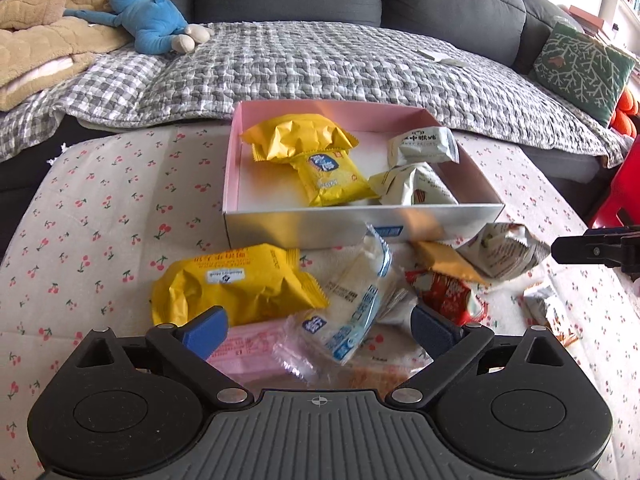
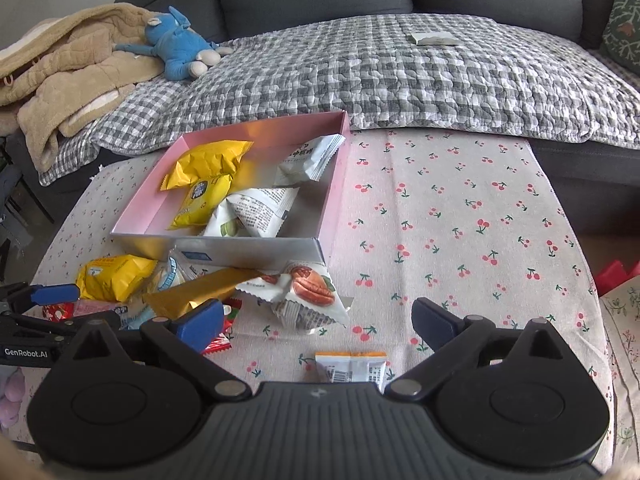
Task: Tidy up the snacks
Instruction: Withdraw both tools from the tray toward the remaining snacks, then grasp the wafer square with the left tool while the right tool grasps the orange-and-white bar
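Note:
A pink-lined open box (image 1: 320,226) (image 2: 240,252) sits on the cherry-print cloth and holds two yellow packets (image 1: 316,148) and two white ones (image 1: 416,188). In front of it lies a loose pile: a yellow packet (image 1: 236,284), a clear blue-and-white packet (image 1: 360,304), a red packet (image 1: 448,296), a gold packet (image 2: 200,290) and a white nut packet (image 2: 312,300). My left gripper (image 1: 316,324) is open over the pile, with the blue-and-white packet between its fingers but not pressed. My right gripper (image 2: 316,316) is open just behind the nut packet, above a small orange-and-white packet (image 2: 352,366).
Behind the table stands a grey sofa with a checked quilt (image 2: 400,72), a blue plush toy (image 1: 148,12), a beige blanket (image 2: 68,68) and a green cushion (image 1: 580,64). Bare cherry cloth (image 2: 460,220) spreads right of the box. Something red (image 1: 620,184) is at the right.

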